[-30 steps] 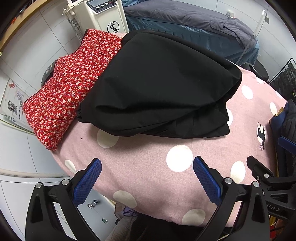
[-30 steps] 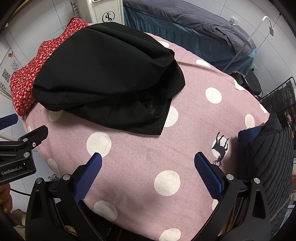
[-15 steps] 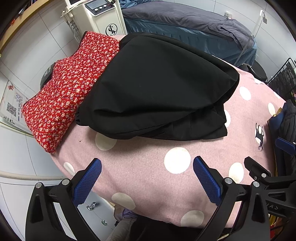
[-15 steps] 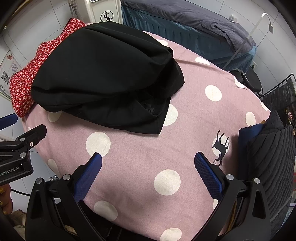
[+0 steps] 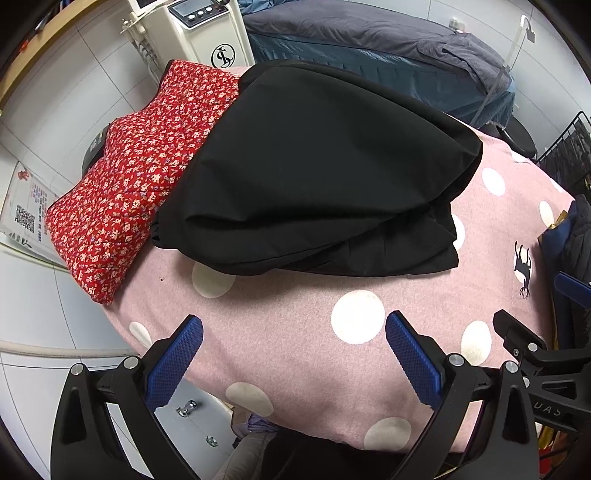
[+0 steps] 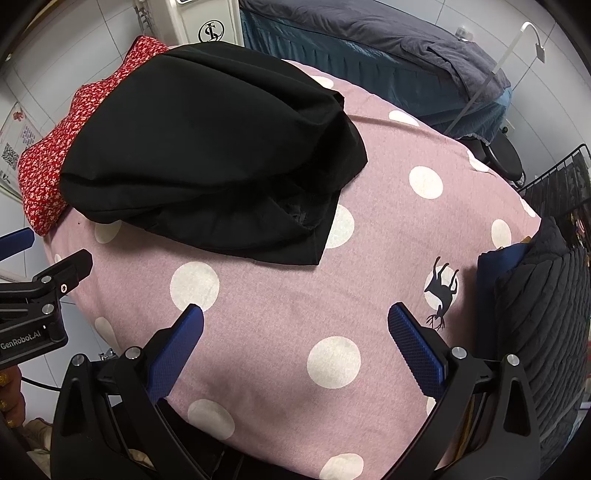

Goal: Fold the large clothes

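A large black garment [image 5: 314, 173] lies folded in loose layers on a pink polka-dot sheet [image 5: 295, 332]. Its far left part rests on a red floral pillow [image 5: 140, 177]. It also shows in the right wrist view [image 6: 207, 158], with its near corner pointing toward the camera. My left gripper [image 5: 293, 350] is open and empty, held above the sheet's near edge, short of the garment. My right gripper [image 6: 295, 343] is open and empty above the sheet, nearer than the garment's corner.
A white machine [image 5: 199, 29] stands behind the pillow. A bed with dark grey bedding [image 5: 388, 44] lies beyond. Dark quilted clothing [image 6: 546, 314] is piled at the right edge of the sheet. A black wire rack [image 6: 557, 181] stands far right. The left gripper's body [image 6: 37, 306] shows at left in the right wrist view.
Both views have drifted slightly, pulling back a little from the garment. The garment lies as before and both grippers stay open.
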